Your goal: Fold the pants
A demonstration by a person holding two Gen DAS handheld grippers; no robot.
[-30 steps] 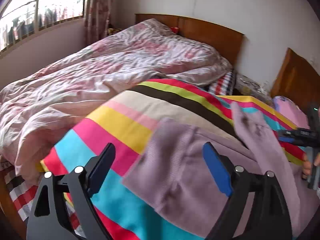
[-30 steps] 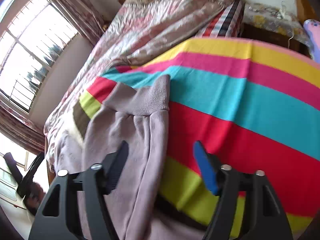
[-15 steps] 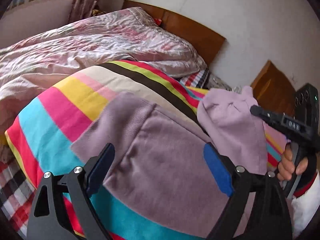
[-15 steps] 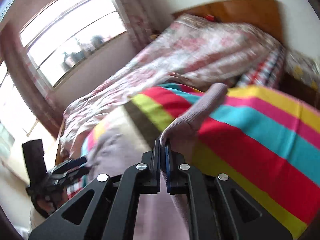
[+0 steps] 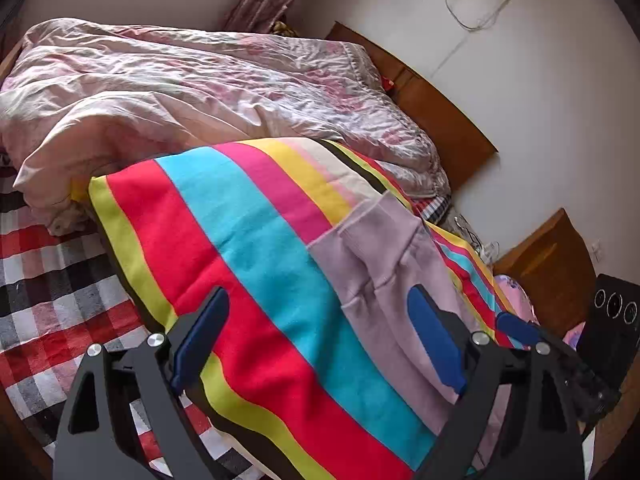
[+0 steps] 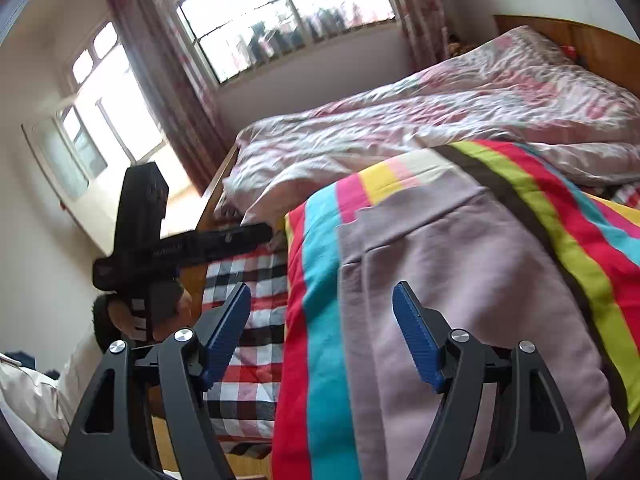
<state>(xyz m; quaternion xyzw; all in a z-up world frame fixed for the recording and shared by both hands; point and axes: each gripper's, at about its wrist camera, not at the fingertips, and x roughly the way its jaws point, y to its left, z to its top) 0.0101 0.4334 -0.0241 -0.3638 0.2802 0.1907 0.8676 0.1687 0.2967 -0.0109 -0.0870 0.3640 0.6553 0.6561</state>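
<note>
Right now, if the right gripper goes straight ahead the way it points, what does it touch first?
Most likely the striped blanket, close to the edge of the pants. The right gripper is open and empty; depth is unclear.

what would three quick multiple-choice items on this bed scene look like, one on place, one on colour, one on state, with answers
1. Where do the pants lie?
A. on the striped blanket
B. on the floor
C. on the headboard

2. What colour are the pants?
A. dark green
B. pale lilac
C. black

3. How is the right gripper?
A. shut on the pants
B. shut on nothing
C. open, holding nothing

Answers:
1 A, the lilac cloth rests flat on the bright stripes in both views.
2 B, the fabric reads as pale purple-grey.
3 C, its blue fingers stand wide apart with no cloth between them; the left gripper is open too.
</note>
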